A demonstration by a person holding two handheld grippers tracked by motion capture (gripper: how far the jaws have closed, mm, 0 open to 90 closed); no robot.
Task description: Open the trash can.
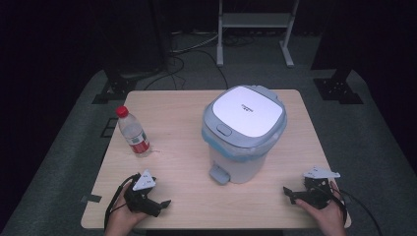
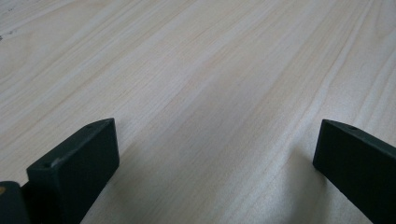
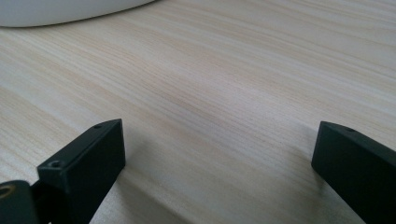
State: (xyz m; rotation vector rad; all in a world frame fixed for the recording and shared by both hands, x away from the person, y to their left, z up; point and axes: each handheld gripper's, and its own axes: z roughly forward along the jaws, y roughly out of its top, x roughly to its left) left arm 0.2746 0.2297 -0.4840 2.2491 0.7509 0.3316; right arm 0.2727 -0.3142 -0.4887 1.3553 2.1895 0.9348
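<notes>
Left tool (image 1: 164,202) and right tool (image 1: 287,191) rest low, jaws spread wide, pointing toward each other

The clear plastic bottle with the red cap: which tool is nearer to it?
Left. The left tool lies just in front of the bottle; the right tool is across the table, beyond the white bin.

Place: a lab or recording studio, not a home.
Surroundings: black curtains close off the dark back and sides.
Floor: grey carpet (image 1: 378,142), with black cables (image 1: 179,66) trailing beyond the table's far edge.
Equipment: white metal stand legs (image 1: 255,29) and black stand feet (image 1: 339,88) ring the light wooden table (image 1: 172,123).
</notes>
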